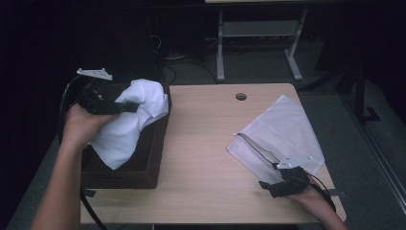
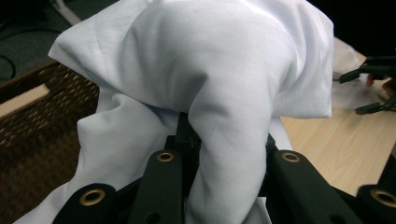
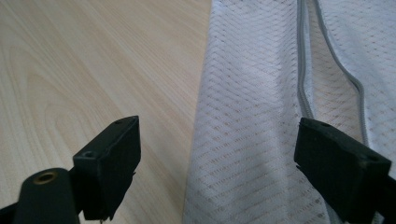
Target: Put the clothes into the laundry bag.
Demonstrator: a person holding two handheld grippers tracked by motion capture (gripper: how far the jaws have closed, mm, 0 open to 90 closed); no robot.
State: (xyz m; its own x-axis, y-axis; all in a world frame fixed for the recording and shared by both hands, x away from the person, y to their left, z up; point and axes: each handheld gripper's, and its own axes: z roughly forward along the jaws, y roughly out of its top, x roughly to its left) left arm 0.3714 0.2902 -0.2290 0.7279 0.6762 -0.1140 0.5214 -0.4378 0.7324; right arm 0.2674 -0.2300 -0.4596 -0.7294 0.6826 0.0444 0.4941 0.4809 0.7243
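White cloth [image 1: 125, 120], clenched in the left gripper [image 1: 130, 107] above the wicker basket [image 1: 143, 165] at left, needs carrying to the mesh bag [image 1: 282, 132] where the right gripper [image 1: 274, 178] waits, jaws wide.

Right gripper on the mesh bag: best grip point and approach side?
Take the mesh bag at its open zipper edge, coming in low from the near, person's side. The bag lies flat on the table; that unzipped lip looks like the only raised fold to pinch. The right gripper already sits open there.
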